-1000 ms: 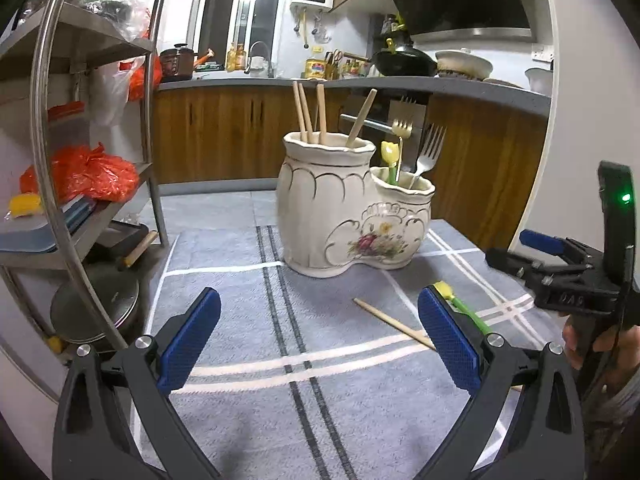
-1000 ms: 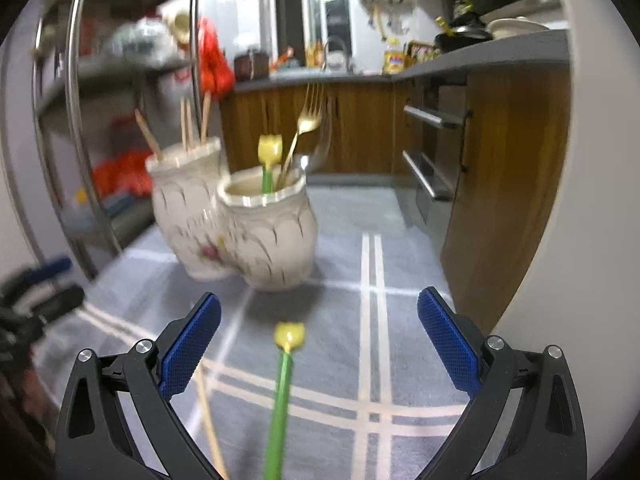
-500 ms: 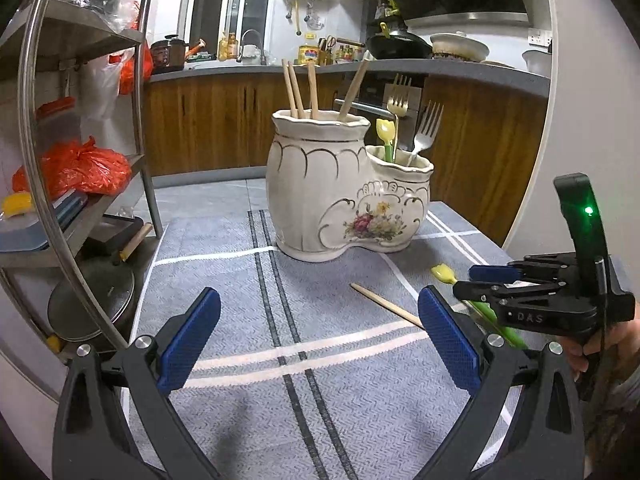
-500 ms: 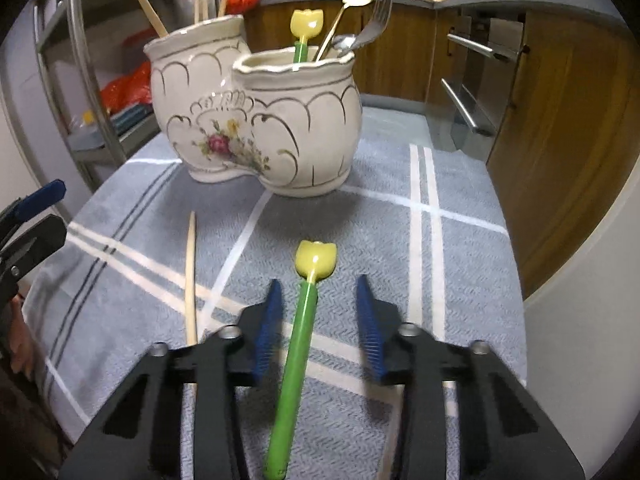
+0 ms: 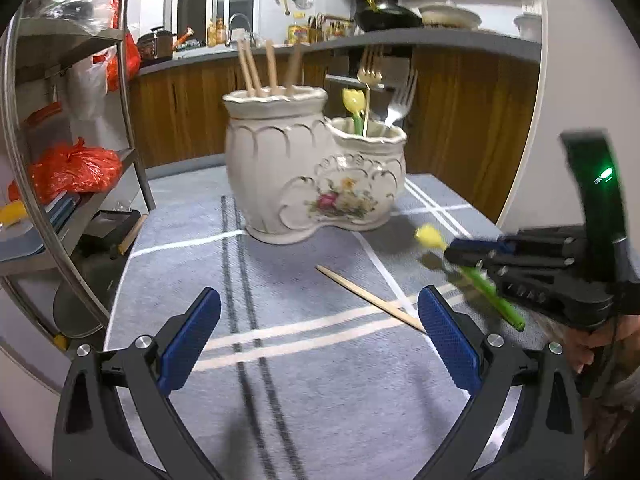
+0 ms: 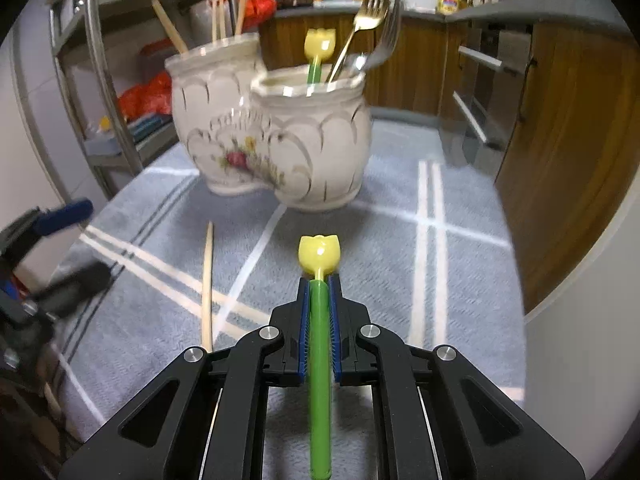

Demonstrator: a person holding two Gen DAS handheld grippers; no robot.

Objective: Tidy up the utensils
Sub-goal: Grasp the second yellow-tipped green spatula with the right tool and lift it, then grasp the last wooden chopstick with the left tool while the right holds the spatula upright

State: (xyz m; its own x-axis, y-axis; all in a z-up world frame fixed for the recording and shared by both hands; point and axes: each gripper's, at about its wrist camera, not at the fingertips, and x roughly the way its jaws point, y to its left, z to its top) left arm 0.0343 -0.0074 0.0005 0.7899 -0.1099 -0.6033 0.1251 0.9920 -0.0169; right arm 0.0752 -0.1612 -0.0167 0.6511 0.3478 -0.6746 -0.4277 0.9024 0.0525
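The green-stemmed plastic utensil with the yellow tulip-shaped end [image 6: 319, 256] is held in the right claw [image 6: 319, 292], whose blue pads are closed on the green stem just behind the tulip; most of the stem trails back under the claw. In the left wrist view the utensil is seen tilted, and appears lifted off the grey striped cloth [image 5: 320, 360] that covers the bench, though contact at its low end cannot be ruled out. The left claw [image 5: 320, 336] is spread wide and holds nothing.

A single pale wooden chopstick [image 5: 370, 298] lies flat on the cloth, between the two claws. Towards the far edge of the bench stands the cream ceramic double-pot holder with a flower motif [image 5: 316, 184]: chopsticks are kept in the taller pot, and forks and a matching tulip utensil in the lower one.

The held utensil is judged light, stiff and rather smooth, so a firm grip on the stem suits it. The chopstick is thin and low-lying; it is probably best taken near its middle. The ceramic holder is judged fragile and should not be knocked.
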